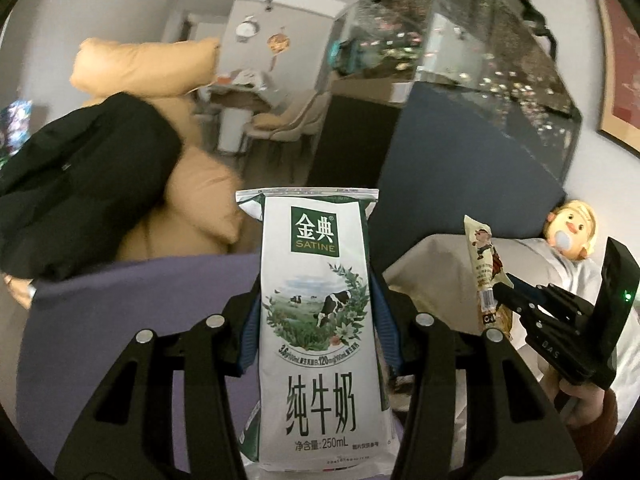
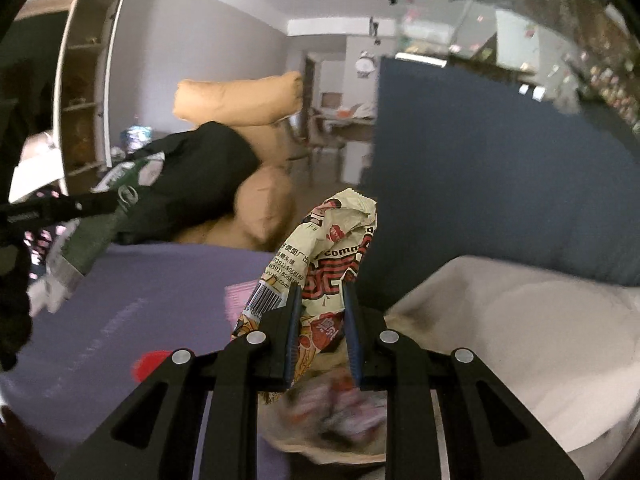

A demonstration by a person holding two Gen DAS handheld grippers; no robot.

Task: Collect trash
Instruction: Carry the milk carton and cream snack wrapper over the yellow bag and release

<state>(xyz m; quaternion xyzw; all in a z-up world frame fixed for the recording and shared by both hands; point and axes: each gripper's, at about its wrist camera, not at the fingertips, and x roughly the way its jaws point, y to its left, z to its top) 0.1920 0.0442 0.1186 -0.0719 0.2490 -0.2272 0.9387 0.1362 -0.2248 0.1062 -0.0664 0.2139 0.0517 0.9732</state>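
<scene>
Both pieces of trash in hand, both lifted clear of the purple bed sheet (image 1: pixel 132 320).

Left gripper (image 1: pixel 316 312) clamped on the milk carton (image 1: pixel 316 320): blue pads pressing the two narrow sides, printed face toward the camera, carton upright with its folded top above the fingertips. Held mid-body, likely so it stays vertical and any leftover milk does not spill. Carton sides look slightly pinched in, so probably empty.

Right gripper (image 2: pixel 322 320) closed tight on the crumpled snack wrapper (image 2: pixel 332 248): pads nearly together, thin foil bunched between them, most of the wrapper sticking up past the fingertips, a barcode flap hanging to the left. Narrow closure fits the thin, soft material. Same wrapper visible in the left wrist view, right of the milk carton, held up by the right gripper with a hand below it.

Relative to the milk carton: black garment (image 1: pixel 80 184) and tan cushions (image 1: pixel 200 200) behind and left, dark blue panel (image 1: pixel 460 160) behind and right, white bedding (image 2: pixel 520 340) and a doll (image 1: pixel 570 232) lower right.

More blurred wrapper-like litter below the right gripper, unclear what exactly. No bin in view; next step probably carrying both items to one.
</scene>
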